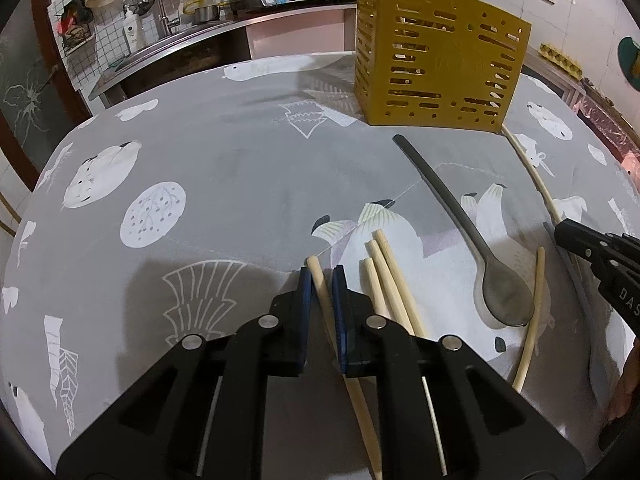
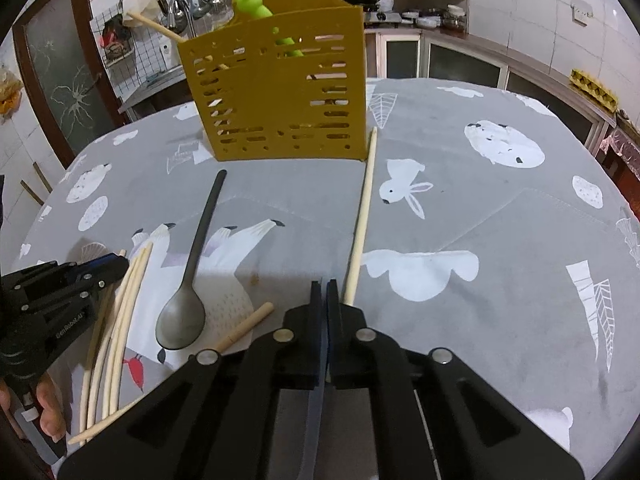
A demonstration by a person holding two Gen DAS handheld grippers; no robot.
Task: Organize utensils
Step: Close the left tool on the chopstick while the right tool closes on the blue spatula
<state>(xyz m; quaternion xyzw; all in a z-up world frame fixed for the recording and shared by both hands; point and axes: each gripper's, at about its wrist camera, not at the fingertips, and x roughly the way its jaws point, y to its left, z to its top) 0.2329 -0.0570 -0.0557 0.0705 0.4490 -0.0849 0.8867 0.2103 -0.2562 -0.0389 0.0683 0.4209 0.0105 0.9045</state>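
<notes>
Chopsticks [image 1: 390,280], dark spoon [image 1: 502,294]: loose on grey tablecloth [image 1: 224,184] before yellow holder [image 1: 436,68]. Left gripper [image 1: 321,276] pinches one chopstick [image 1: 320,284]. Right gripper [image 2: 324,286] clamps a thin grey-blue strip [image 2: 316,396].

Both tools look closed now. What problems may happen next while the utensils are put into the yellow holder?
1. The left tool pinches one chopstick near its tip; the long end may swing or slip when lifted.
2. The right tool is shut on a thin bluish strip, hard to identify; it may flex or slide out.
3. The yellow holder stands free on the tablecloth, and a chopstick lies against its corner; a push there might shift it.
</notes>
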